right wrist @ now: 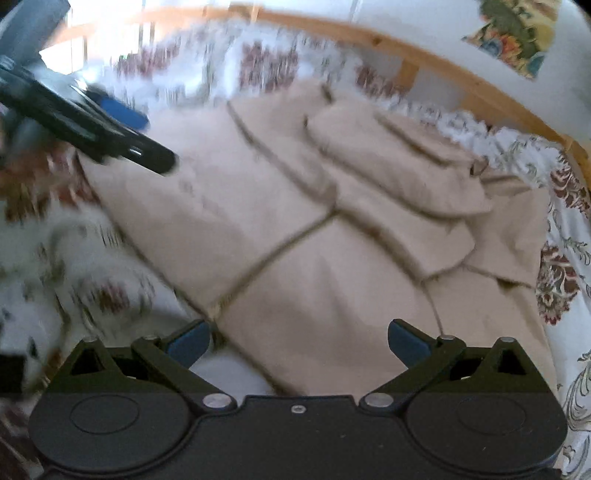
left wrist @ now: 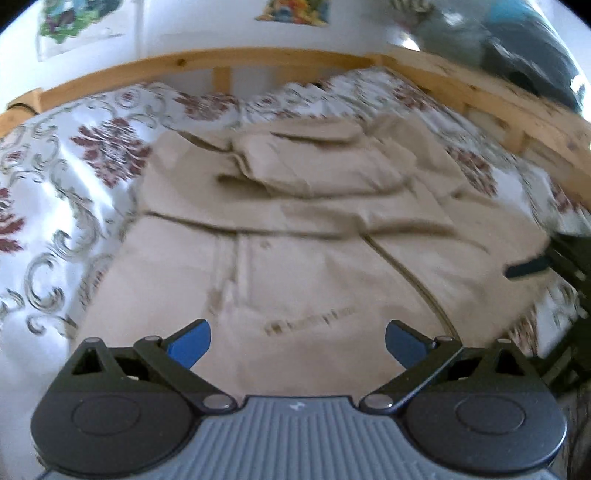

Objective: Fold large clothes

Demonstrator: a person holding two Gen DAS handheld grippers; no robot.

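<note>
A large beige hooded sweatshirt lies spread on the bed, its sleeves and hood folded onto its upper part. It also shows in the right wrist view. My left gripper is open and empty, just above the sweatshirt's near part with the printed lettering. My right gripper is open and empty over the sweatshirt's near edge. The right gripper shows at the right edge of the left wrist view. The left gripper shows at the upper left of the right wrist view. Both views are blurred.
The bed cover is white with dark red and grey floral patterns. A wooden bed frame runs along the far side, with a white wall and pictures behind. Blurred dark and blue items lie at the far right.
</note>
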